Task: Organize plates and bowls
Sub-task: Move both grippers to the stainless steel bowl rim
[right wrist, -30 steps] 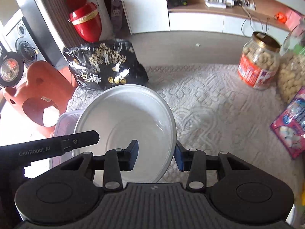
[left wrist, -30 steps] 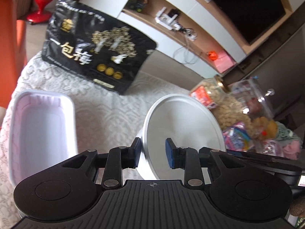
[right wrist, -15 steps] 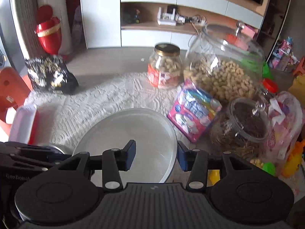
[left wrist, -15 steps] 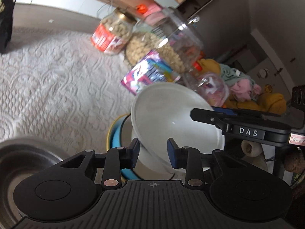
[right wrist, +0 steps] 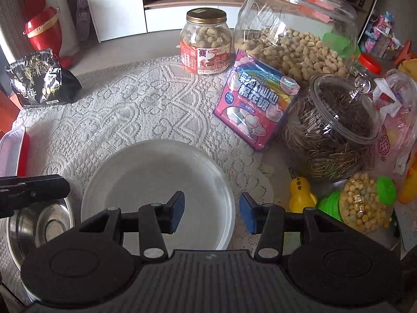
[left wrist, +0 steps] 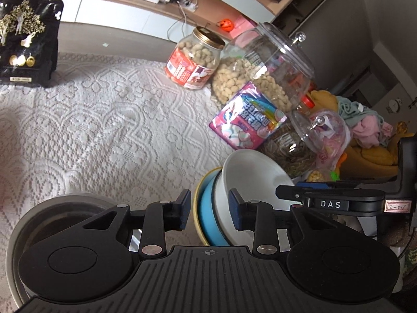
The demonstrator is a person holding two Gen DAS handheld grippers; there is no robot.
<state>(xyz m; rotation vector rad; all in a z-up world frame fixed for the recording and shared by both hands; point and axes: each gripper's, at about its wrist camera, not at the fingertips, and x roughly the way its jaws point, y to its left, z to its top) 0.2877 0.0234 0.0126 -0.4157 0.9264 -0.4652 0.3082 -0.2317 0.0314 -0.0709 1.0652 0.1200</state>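
A white bowl (left wrist: 250,172) sits nested on a blue bowl (left wrist: 207,208) and a yellow one (left wrist: 199,190) at the table's right front. My left gripper (left wrist: 209,210) is open, its jaws astride the stack's left rims without gripping. In the right wrist view the white bowl (right wrist: 156,180) lies flat on the lace cloth. My right gripper (right wrist: 211,215) is open above its near rim, jaws wide apart. A steel bowl (left wrist: 65,208) sits to the left, also in the right wrist view (right wrist: 39,224).
Peanut jars (right wrist: 206,41) (right wrist: 297,31), a marshmallow bag (right wrist: 255,107), a seed jar (right wrist: 331,127) and small snack tubs (right wrist: 365,200) crowd the right. A black bag (right wrist: 41,78) and a white-and-red container (right wrist: 13,151) stand at the left.
The white bowl came down from being carried and now rests on the blue and yellow bowls. Both grippers have opened wider and let go of it.
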